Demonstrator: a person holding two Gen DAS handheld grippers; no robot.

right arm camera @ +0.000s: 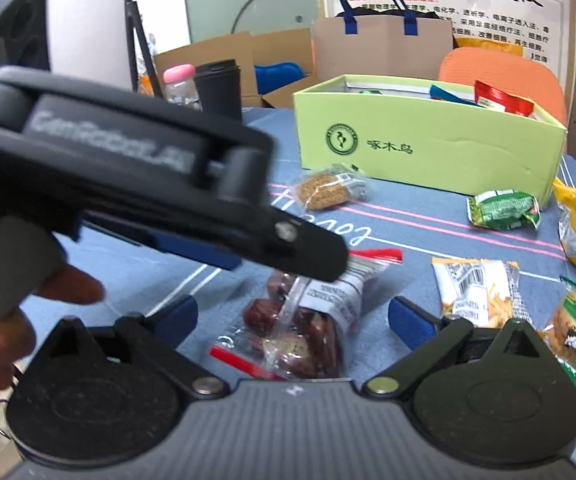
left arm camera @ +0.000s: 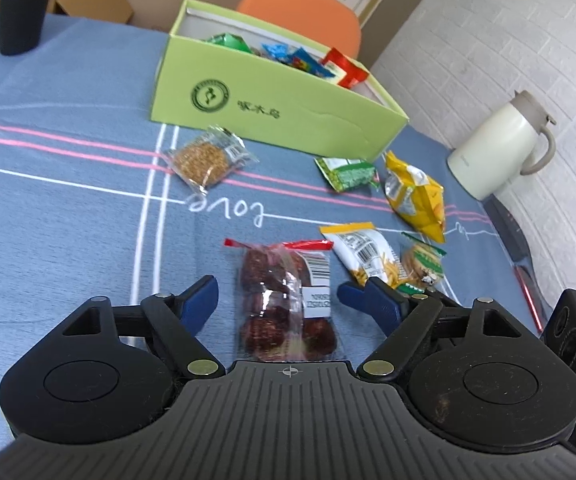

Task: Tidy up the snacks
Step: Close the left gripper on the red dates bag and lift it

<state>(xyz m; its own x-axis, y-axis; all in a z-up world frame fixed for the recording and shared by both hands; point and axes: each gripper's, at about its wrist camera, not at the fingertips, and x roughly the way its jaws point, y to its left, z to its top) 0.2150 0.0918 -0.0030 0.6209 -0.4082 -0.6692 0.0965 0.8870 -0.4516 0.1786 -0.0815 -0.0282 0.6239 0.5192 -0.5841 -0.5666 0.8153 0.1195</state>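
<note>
A clear bag of red dates [left arm camera: 284,304] lies on the blue tablecloth [left arm camera: 68,200] between the blue pads of my left gripper [left arm camera: 286,300], which stands open with gaps on both sides. My right gripper [right arm camera: 293,320] is open too, straddling the same dates bag [right arm camera: 299,332] without touching it. The left tool's black housing [right arm camera: 128,160] crosses the right wrist view above the bag, held by a hand [right arm camera: 4,320]. Behind stands the open green box [left arm camera: 280,100] with several wrapped snacks inside. A sesame biscuit [left arm camera: 208,160] lies in front of it.
Loose on the cloth to the right: a green packet [left arm camera: 347,172], a yellow packet [left arm camera: 415,196], a white-yellow packet [left arm camera: 363,252], a wrapped biscuit [left arm camera: 423,264]. A white jug [left arm camera: 499,148] stands by the right table edge, a black tumbler [left arm camera: 24,8] far left, an orange chair [left arm camera: 299,8] behind.
</note>
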